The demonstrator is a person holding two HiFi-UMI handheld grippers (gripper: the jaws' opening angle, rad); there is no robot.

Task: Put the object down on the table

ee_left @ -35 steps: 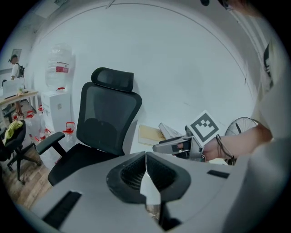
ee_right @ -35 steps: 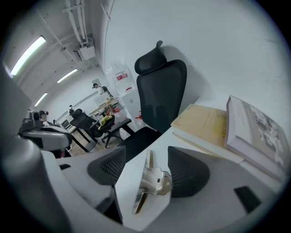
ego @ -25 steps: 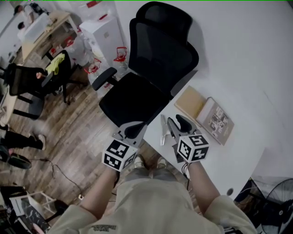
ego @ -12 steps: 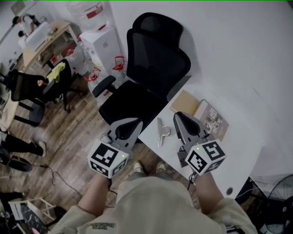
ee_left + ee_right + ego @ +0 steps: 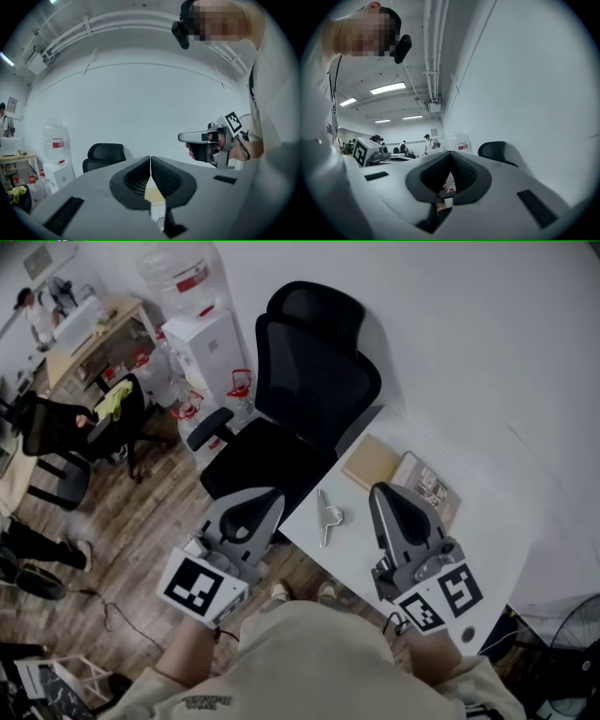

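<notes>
A silvery metal clip (image 5: 326, 515) lies flat on the white table (image 5: 361, 554), near its front left edge. Nothing touches it. My right gripper (image 5: 383, 491) hovers over the table to the right of the clip, its jaws shut with nothing between them (image 5: 450, 157). My left gripper (image 5: 264, 497) hangs off the table's edge, left of the clip and over the chair seat, also shut and empty (image 5: 150, 161). In the left gripper view the right gripper (image 5: 181, 137) shows, held in a hand.
A black office chair (image 5: 305, 371) stands against the table's left edge. A tan notebook (image 5: 372, 460) and a picture book (image 5: 427, 486) lie behind the clip. A water dispenser (image 5: 214, 338) and desks with people are at the far left.
The clip now lies alone on the table. Both grippers have drawn back toward the person and spread apart, and the right jaws have closed with nothing in them.
</notes>
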